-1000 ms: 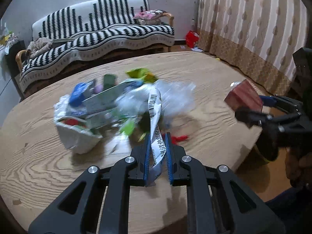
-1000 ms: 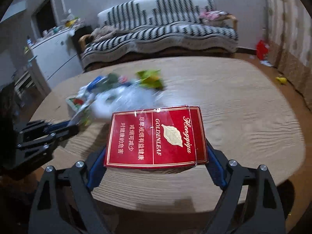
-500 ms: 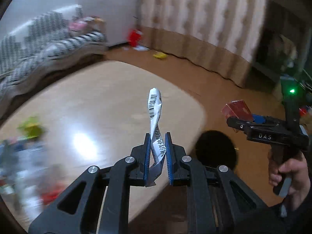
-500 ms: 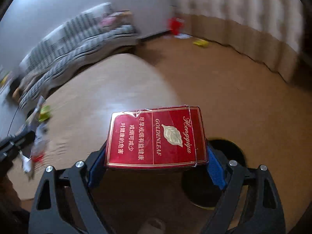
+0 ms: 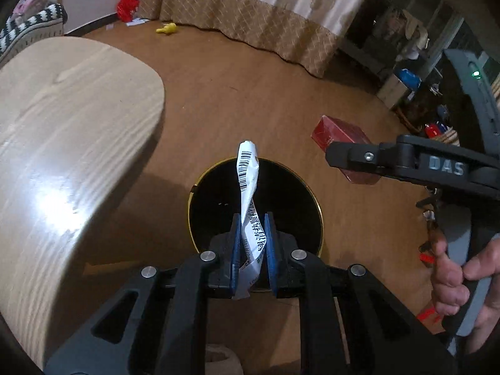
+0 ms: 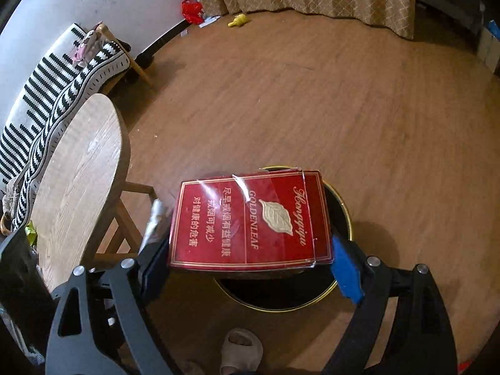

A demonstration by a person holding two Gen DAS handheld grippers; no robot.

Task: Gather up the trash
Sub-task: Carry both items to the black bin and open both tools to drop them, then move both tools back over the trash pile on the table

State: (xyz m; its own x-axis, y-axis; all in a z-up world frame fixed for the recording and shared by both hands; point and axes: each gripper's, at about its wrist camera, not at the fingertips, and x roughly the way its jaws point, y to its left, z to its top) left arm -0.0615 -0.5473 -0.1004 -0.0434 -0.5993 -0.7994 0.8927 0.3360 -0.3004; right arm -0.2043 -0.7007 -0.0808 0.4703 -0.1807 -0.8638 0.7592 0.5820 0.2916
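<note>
My left gripper (image 5: 252,247) is shut on a twisted white paper wrapper (image 5: 248,187) with a barcode and holds it upright over a round black bin (image 5: 215,218) with a gold rim on the floor. My right gripper (image 6: 250,250) is shut on a red cigarette carton (image 6: 250,222) and holds it flat above the same bin (image 6: 281,297). In the left wrist view the right gripper (image 5: 337,156) with the carton (image 5: 340,134) is to the right of the bin. The wrapper (image 6: 153,222) shows left of the carton in the right wrist view.
The wooden table (image 5: 62,143) stands left of the bin; it also shows in the right wrist view (image 6: 75,184). A striped sofa (image 6: 47,93) is behind it. Curtains (image 5: 250,15), a red bag (image 5: 126,6) and a small yellow object (image 5: 167,28) are on the far floor. A slippered foot (image 6: 240,353) is below the bin.
Both grippers have swung away from the trash pile on the table, out over the floor, and now hang above the black bin, each holding its item.
</note>
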